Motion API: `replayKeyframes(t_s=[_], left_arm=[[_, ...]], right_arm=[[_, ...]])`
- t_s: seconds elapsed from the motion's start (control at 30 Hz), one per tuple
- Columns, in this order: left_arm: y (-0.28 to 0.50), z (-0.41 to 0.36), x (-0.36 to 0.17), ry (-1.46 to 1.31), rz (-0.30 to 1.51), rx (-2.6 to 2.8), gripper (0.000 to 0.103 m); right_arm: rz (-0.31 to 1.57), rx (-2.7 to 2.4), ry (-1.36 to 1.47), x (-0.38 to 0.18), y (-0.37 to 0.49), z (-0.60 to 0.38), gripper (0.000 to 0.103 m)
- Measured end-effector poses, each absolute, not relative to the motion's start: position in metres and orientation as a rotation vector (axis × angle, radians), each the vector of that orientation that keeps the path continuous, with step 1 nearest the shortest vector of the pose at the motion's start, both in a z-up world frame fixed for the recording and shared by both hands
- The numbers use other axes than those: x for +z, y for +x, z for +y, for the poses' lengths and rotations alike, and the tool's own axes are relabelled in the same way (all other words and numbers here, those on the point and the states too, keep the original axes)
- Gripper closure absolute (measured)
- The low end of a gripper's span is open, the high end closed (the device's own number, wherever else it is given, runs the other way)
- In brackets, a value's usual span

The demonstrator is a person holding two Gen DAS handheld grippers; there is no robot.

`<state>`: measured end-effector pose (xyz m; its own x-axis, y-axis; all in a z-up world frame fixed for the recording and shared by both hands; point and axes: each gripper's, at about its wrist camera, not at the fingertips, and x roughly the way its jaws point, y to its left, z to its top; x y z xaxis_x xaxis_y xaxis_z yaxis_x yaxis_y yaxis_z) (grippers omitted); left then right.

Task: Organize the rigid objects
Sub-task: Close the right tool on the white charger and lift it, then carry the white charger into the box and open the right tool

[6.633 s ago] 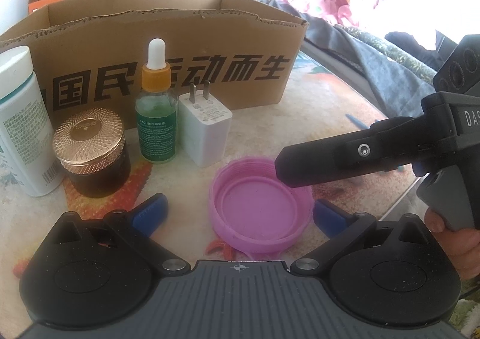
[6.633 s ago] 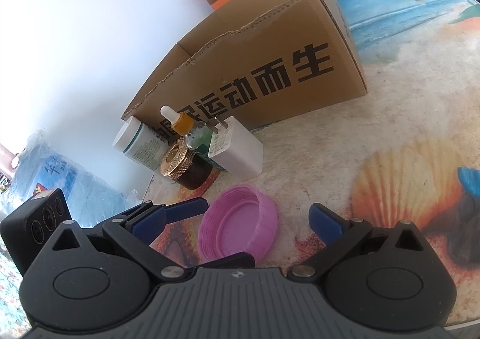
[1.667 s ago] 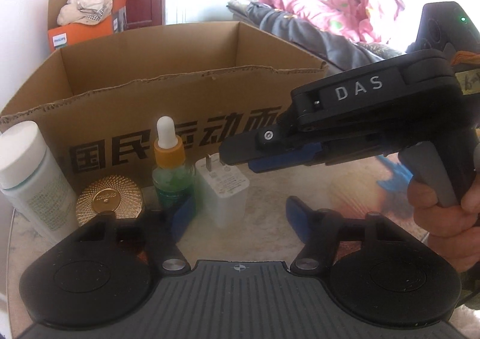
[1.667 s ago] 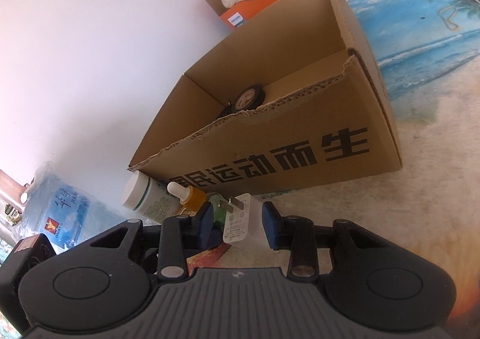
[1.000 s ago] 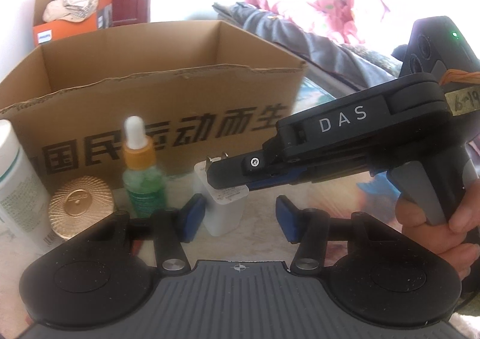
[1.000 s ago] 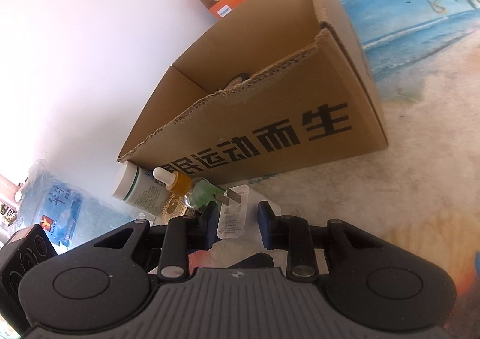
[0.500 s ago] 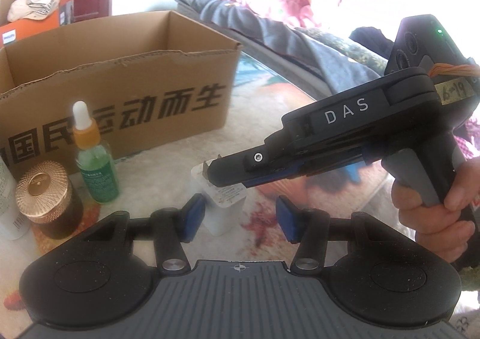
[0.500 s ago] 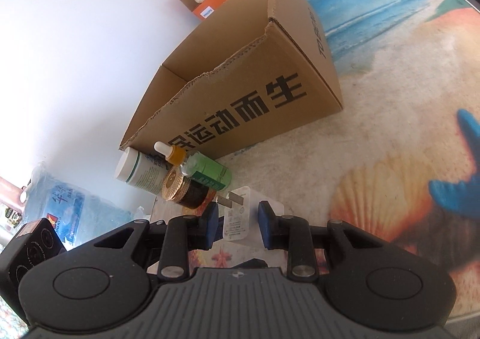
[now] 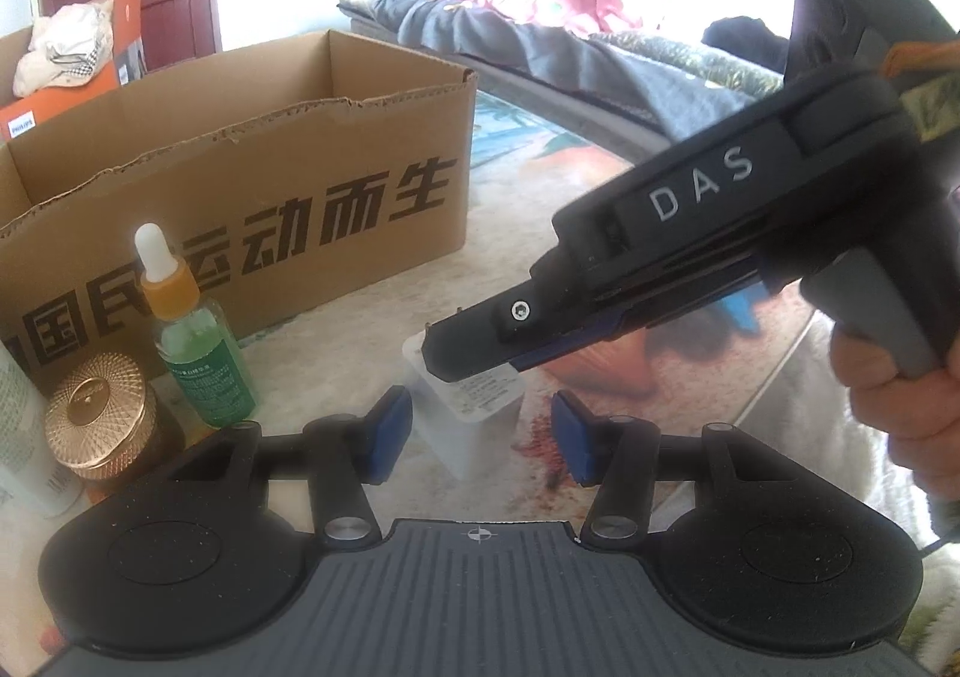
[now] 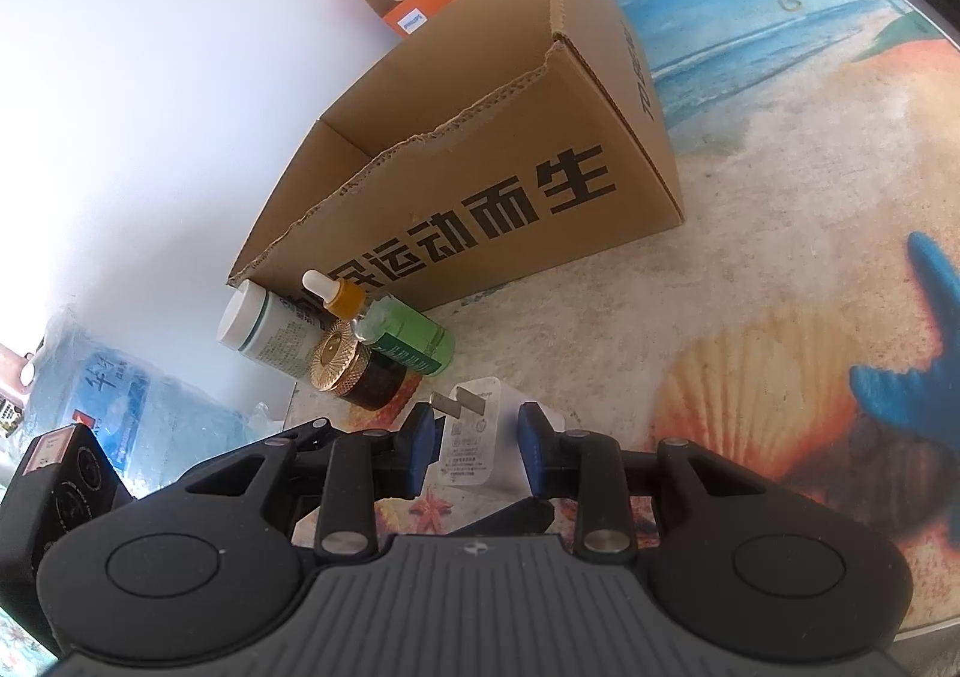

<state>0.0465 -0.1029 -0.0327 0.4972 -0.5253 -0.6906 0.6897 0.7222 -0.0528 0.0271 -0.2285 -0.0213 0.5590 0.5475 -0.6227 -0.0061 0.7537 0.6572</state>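
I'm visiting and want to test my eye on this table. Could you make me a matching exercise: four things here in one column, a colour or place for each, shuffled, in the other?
Things:
1. dropper bottle
2. jar lid
3. charger
4. box

Descriptions:
A. white, between the right gripper's blue pads
B. brown cardboard, black lettering, open top
C. green, orange collar, white bulb
D. gold, ridged

Pairs: 1-C, 2-D, 3-A, 4-B
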Motion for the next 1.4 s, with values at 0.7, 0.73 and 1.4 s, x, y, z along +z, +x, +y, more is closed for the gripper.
replayKeyframes(t_s=[0.7, 0.73, 1.4], left_arm=[[0.042, -0.108, -0.034, 0.262, 0.697, -0.663, 0.065], [0.039, -0.107, -0.032, 0.26, 0.688, -0.66, 0.065], [0.155, -0.091, 0.084, 0.256, 0.545, -0.541, 0.065]], right_arm=[[0.894, 0.345, 0.659, -0.023, 0.022, -0.226, 0.066], [0.887, 0.348, 0.656, -0.02, 0.022, -0.226, 0.066], [0.68, 0.511, 0.455, 0.107, 0.14, -0.193, 0.065]])
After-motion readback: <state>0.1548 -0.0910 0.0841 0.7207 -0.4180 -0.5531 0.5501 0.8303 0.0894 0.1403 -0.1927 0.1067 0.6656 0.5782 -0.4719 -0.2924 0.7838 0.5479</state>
